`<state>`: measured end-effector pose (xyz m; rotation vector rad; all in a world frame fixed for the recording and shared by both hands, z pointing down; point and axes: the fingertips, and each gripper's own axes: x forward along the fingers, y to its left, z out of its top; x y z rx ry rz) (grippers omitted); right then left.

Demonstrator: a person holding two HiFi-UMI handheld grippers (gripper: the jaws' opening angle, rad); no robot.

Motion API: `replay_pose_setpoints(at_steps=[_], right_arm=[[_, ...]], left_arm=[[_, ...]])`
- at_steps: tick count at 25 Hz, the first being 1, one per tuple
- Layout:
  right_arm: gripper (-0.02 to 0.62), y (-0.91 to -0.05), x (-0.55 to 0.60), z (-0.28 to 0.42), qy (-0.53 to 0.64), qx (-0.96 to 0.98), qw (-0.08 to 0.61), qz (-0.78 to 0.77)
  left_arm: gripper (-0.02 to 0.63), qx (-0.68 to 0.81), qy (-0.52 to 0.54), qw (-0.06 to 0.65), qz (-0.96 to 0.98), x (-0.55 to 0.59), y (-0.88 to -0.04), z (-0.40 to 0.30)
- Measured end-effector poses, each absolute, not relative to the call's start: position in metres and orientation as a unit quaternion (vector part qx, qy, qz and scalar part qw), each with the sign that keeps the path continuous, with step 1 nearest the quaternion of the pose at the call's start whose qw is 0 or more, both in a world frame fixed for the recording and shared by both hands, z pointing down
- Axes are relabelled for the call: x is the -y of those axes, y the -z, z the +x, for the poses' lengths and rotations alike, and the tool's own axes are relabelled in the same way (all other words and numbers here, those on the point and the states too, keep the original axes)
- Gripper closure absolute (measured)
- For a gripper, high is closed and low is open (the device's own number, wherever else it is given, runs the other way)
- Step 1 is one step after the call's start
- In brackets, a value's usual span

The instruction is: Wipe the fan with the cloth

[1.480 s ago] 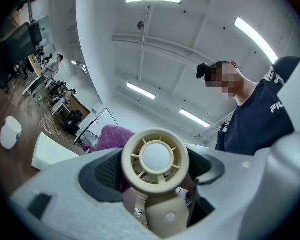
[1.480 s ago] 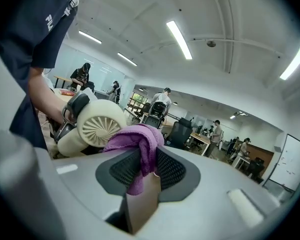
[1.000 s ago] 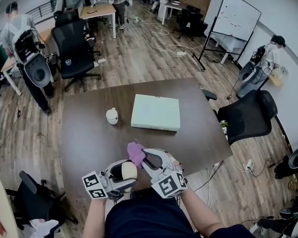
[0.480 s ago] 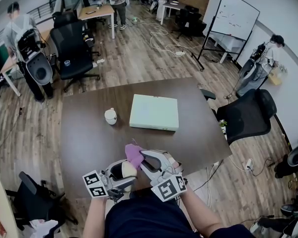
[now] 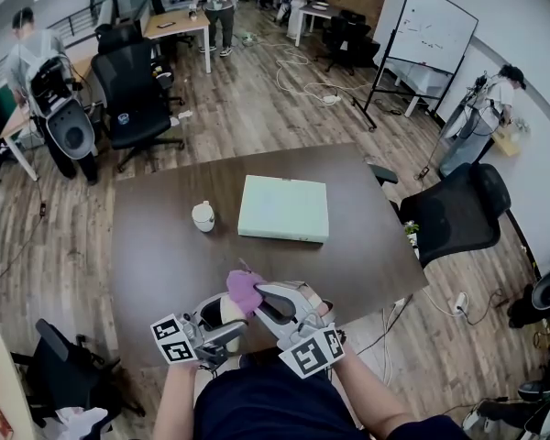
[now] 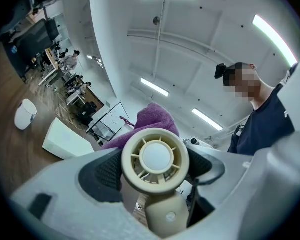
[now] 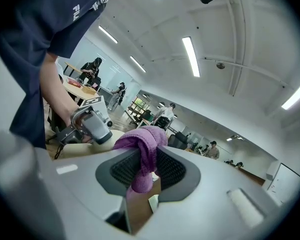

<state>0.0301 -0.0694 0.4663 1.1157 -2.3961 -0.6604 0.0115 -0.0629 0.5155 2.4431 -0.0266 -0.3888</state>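
Dark blue shirt (image 5: 266, 401), short sleeves (image 7: 35, 99), white print (image 7: 76, 9), maybe letters. Grey left gripper (image 5: 227, 314) and right gripper (image 5: 259, 301) have black-and-white marker cubes (image 5: 171, 339).

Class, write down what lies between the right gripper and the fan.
The cloth, gripped by the jaws of the right gripper. The head view shows it between them; the left gripper view shows it just behind the fan.

White lettering (image 7: 76, 9) on navy shirt (image 7: 37, 59), illegible

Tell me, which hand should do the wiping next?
The right gripper, likely: it clamps the cloth, close by the fan, while the left gripper is busy holding that fan.
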Motion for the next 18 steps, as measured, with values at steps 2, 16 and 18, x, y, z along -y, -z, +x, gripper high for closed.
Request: replay_pose_setpoints(at_steps=[2,16,18], right_arm=[[0.489,-0.465,0.067,0.028,0.241,0.861,0.203,0.399],[0.489,-0.48,0.061,0.016,0.223,0.871,0.201,0.388],[0.489,-0.483,0.061,0.014,0.225,0.872,0.203,0.385]], left_arm=[[0.224,0.019,0.162,0.336,0.928,0.068,-0.515,0.007],[0.225,0.071,0.243,0.362,0.897,0.103,-0.502,-0.02],[0.225,0.077,0.25,0.364,0.894,0.109,-0.501,-0.022]])
